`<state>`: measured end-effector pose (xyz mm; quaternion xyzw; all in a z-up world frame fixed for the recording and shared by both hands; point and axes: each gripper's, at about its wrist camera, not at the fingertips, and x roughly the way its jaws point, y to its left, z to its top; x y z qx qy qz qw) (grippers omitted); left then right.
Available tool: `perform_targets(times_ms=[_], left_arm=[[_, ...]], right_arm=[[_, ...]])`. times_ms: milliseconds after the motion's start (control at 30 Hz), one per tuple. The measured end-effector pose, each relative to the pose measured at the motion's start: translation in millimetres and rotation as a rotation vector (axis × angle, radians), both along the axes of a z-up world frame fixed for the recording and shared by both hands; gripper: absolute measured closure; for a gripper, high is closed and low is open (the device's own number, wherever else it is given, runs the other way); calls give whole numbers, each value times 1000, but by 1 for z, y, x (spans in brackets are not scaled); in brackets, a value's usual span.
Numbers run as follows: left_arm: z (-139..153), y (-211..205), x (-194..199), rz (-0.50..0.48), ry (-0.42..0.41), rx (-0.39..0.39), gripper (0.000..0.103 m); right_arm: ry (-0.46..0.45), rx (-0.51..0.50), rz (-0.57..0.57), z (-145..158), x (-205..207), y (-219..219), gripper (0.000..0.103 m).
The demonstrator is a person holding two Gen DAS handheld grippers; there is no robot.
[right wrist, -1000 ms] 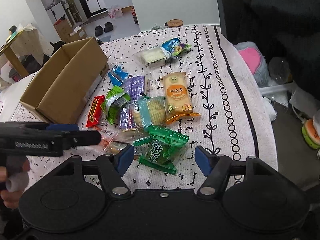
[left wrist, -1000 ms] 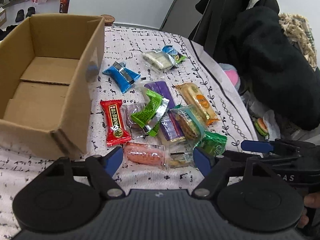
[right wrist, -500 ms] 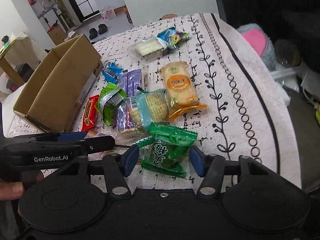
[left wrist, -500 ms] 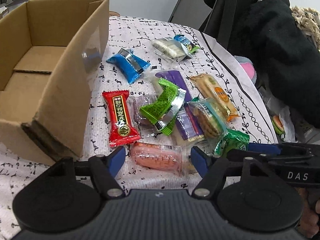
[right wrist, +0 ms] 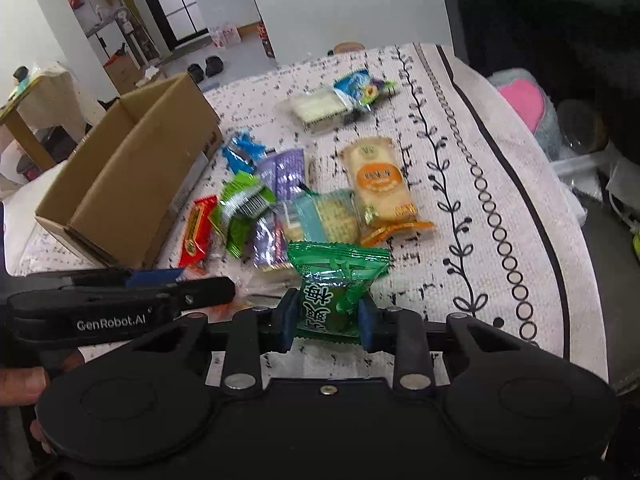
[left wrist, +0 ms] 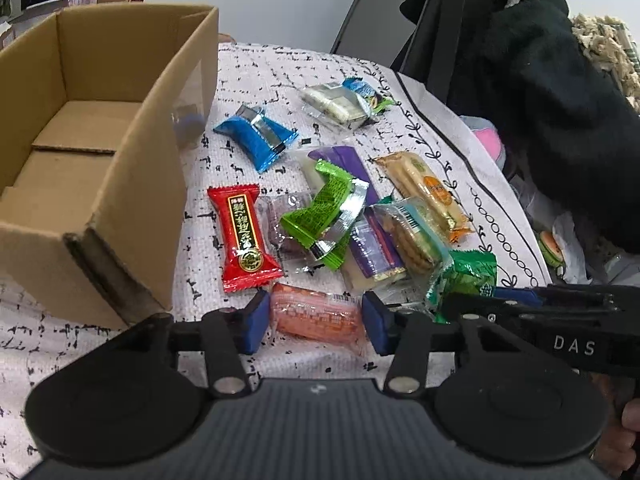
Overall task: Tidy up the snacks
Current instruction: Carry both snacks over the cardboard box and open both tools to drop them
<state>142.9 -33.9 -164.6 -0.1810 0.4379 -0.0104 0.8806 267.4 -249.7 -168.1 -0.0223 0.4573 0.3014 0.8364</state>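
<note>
A: Where do the claws stand?

B: The right claw (right wrist: 326, 322) is clenched on the green packet (right wrist: 334, 288); both blue pads press its sides near the lower end, and the wrapper bunches in between them. The left claw (left wrist: 316, 322) is closing around the pink sausage (left wrist: 318, 314). The sausage lies between its pads, but I see a sliver of gap on each side, so it looks not yet gripped, though the fisheye edge makes that hard to be sure of.

A: And the rest of the snacks?

B: Spread on the patterned cloth (left wrist: 248, 76) over the counter. A red candy (left wrist: 242, 236) lies just beside the box (left wrist: 100, 152), which stands open at the left with nothing visible inside. Next to the candy is a lime wrapper (left wrist: 326, 216), lying partly on a purple pack (left wrist: 372, 248). A cracker pack (left wrist: 408, 236) leans against that, with an orange biscuit pack (left wrist: 424, 192) beyond it. A blue packet (left wrist: 256, 138) lies apart, nearer the box's far corner, and a clear pack (left wrist: 336, 104) lies farthest back.

A: Do the two claws touch?

B: They sit close side by side; whether they touch, I cannot tell.
</note>
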Motion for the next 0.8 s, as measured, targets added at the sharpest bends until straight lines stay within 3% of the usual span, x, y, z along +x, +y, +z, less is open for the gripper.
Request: perform_targets(times_ms=[367, 800], left_arm=[[38, 1, -3, 6, -73, -10, 56], [92, 20, -12, 58, -183, 37, 56]], right_arm=[[-89, 64, 3, 27, -2, 10, 73], [-215, 122, 55, 61, -3, 41, 73]])
